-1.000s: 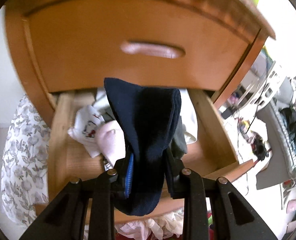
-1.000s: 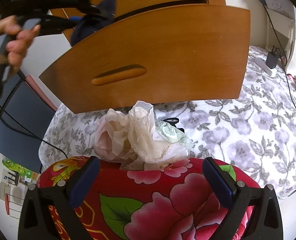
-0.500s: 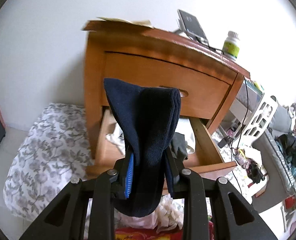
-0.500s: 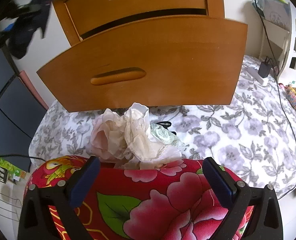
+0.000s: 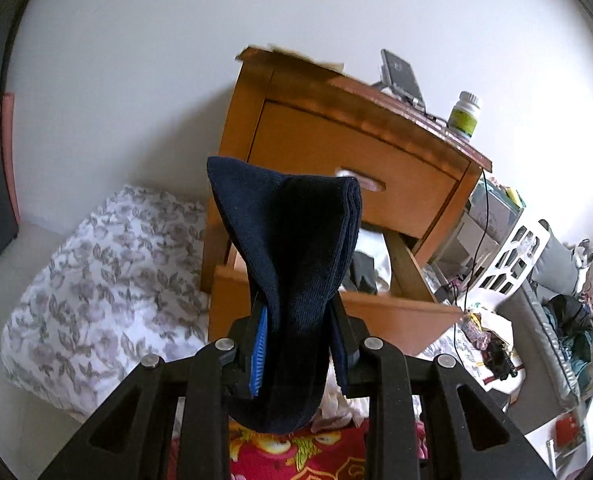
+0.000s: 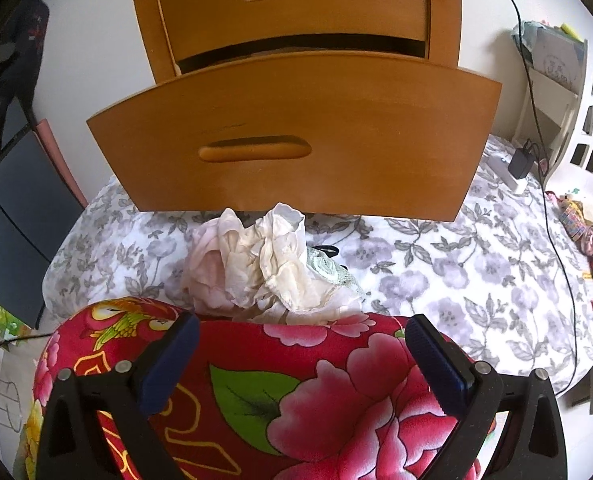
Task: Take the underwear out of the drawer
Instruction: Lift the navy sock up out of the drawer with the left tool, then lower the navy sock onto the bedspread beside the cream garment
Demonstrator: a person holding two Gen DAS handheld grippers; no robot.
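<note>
1. White wall is filling the background of my left wrist view, with a wooden nightstand (image 5: pixel 336 184) standing against it and a floral quilt (image 5: pixel 96 280) lying beside it.
2. My left gripper (image 5: pixel 296 344) is pinching a folded navy garment (image 5: pixel 292 264); both pads are pressing its sides, and the cloth is sticking up above the fingers and hanging below them.
3. Behind the garment, the lower drawer (image 5: pixel 396 316) is standing pulled out, with more clothes (image 5: pixel 364 272) lying inside; what they are I cannot tell.
4. On the nightstand top, a green-labelled bottle (image 5: pixel 464 118) is standing near a dark propped-up device (image 5: pixel 402 76).
5. Turning to the right wrist view, I am looking at the same quilt (image 6: pixel 436 264) under the open drawer front (image 6: pixel 296 136), with the closed upper drawer (image 6: pixel 296 8) above it.
6. My right gripper (image 6: pixel 302 344) is hanging with its jaws wide apart and nothing between the pads, over a red flowered cushion (image 6: pixel 296 400).
7. Just past the cushion, a crumpled pile of pale underwear (image 6: pixel 264 268) is lying on the quilt, below the drawer front.
8. At the right, a charger (image 6: pixel 522 164) is lying on the quilt near a white shelf (image 6: pixel 584 120).
</note>
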